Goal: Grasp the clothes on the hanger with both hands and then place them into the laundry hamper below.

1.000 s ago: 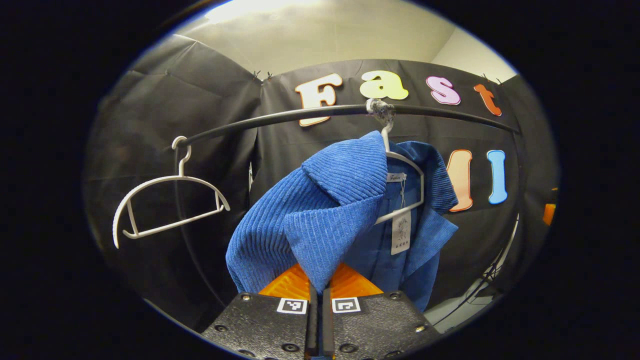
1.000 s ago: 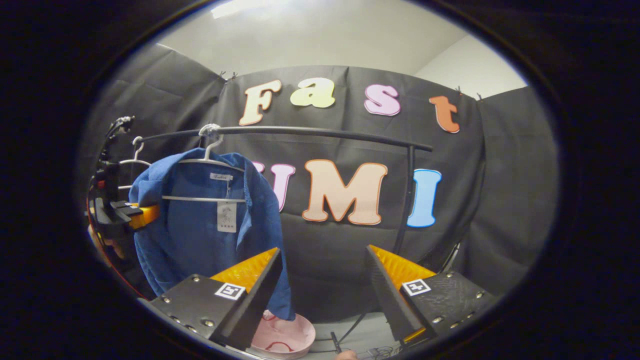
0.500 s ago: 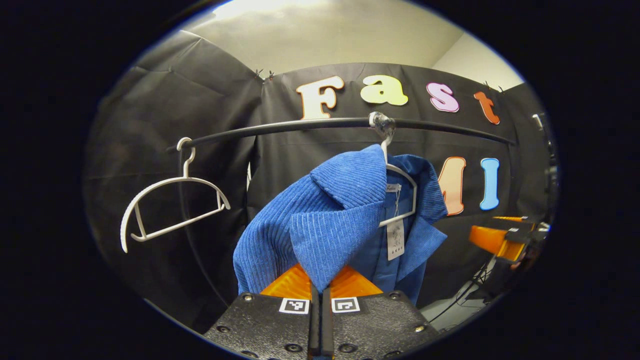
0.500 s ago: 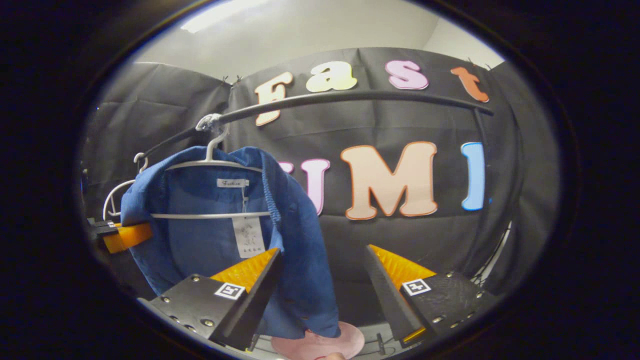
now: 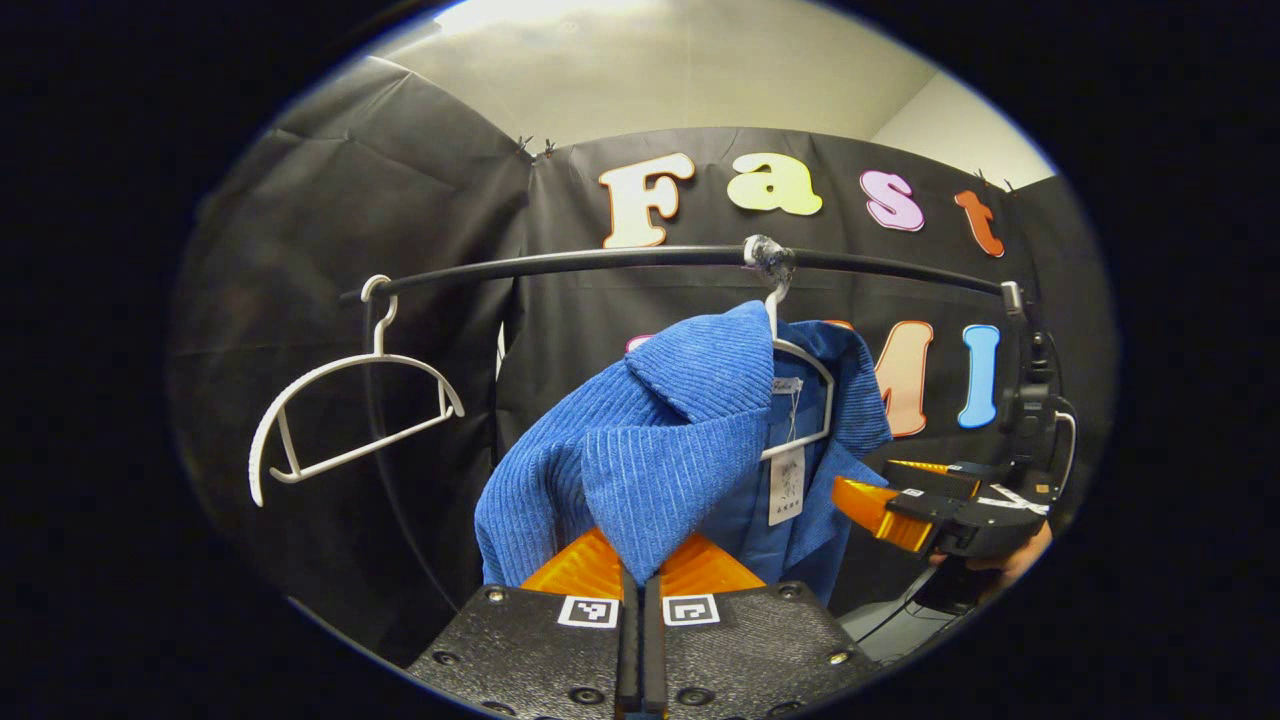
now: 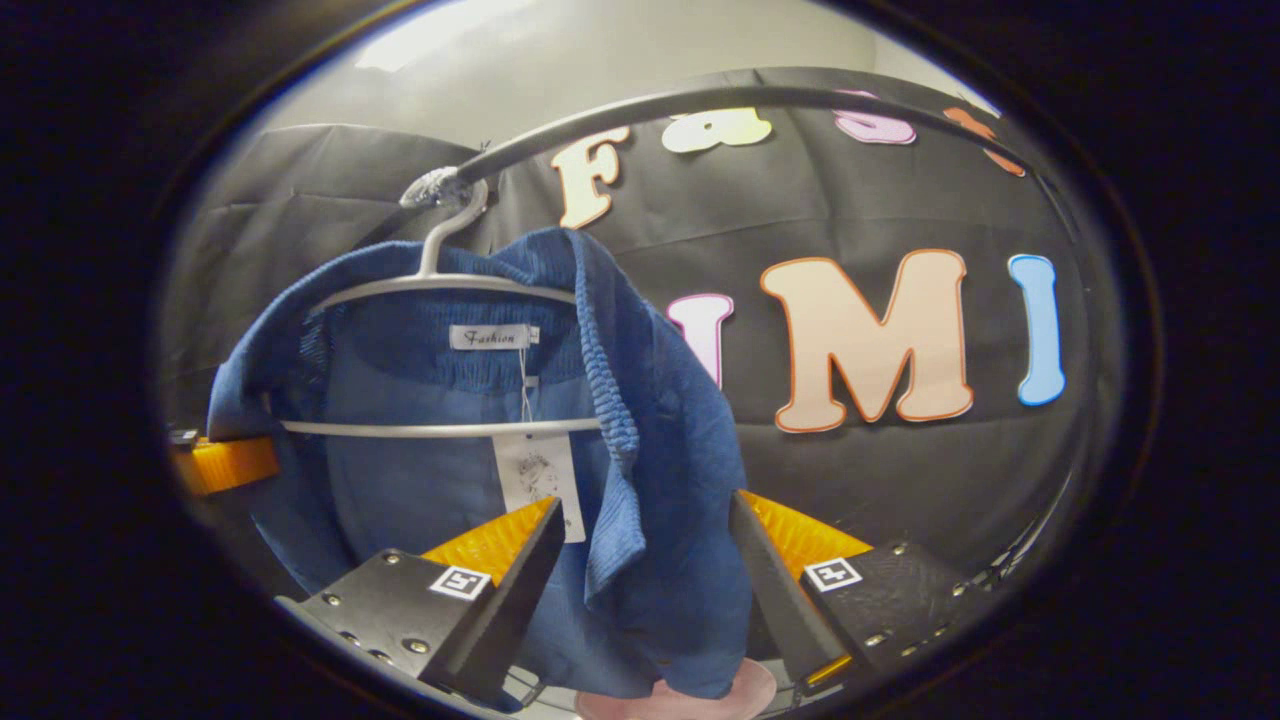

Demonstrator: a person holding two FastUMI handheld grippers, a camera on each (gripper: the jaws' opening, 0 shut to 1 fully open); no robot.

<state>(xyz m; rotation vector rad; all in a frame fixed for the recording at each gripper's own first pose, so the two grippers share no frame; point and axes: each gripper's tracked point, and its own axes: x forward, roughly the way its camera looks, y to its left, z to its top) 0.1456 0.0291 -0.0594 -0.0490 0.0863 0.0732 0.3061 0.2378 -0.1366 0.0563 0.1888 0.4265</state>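
Left gripper [image 5: 634, 575] is clamped on the jacket [image 5: 650, 450] collar to steady it. Right gripper [image 6: 640, 560] is open, its fingers straddling the front edge, probably not yet touching.

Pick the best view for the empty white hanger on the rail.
Left gripper view: the empty white hanger hangs in full near the rail's left end, unobstructed. In the right gripper view the blue jacket fills that side, so I can't make it out.

Blue jacket [image 6: 660, 480] between parted tongs [image 6: 645, 540]
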